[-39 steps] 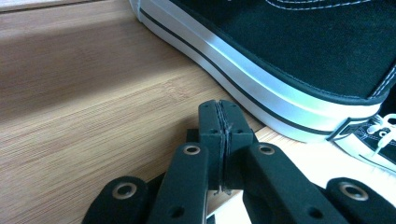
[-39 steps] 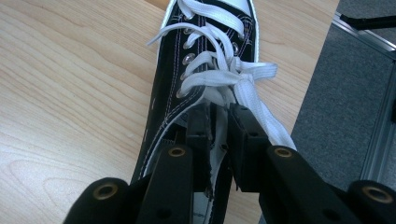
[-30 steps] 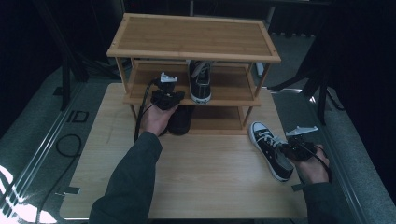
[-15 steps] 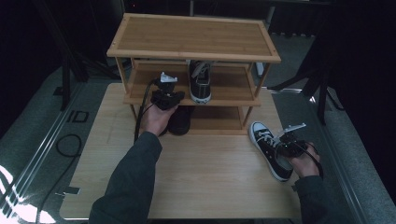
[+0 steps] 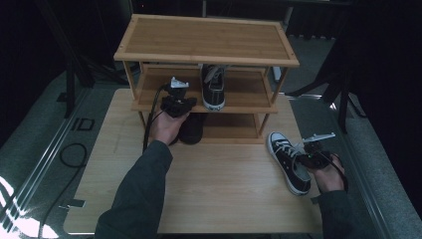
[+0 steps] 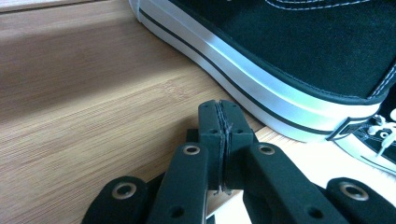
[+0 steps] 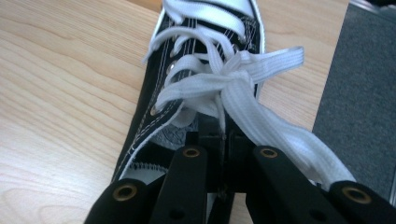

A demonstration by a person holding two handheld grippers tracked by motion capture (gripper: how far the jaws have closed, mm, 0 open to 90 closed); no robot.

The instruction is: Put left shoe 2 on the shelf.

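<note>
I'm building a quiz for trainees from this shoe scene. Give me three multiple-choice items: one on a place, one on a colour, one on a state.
1. Where does the sneaker at the right claw lie?
A. on the table, right of the rack
B. on the rack's top shelf
C. on the floor

2. What colour are its laces?
A. red
B. white
C. black

3. How is the left claw?
A. wide open
B. shut on a lace
C. shut, nothing between its jaws

Key:
1 A: the high view shows it on the tabletop beside the rack. The right claw, whose jaws have just been closing, pinches it at the laces.
2 B: the right gripper view shows white laces.
3 C: the left gripper view shows its pads meeting with nothing between them.
</note>
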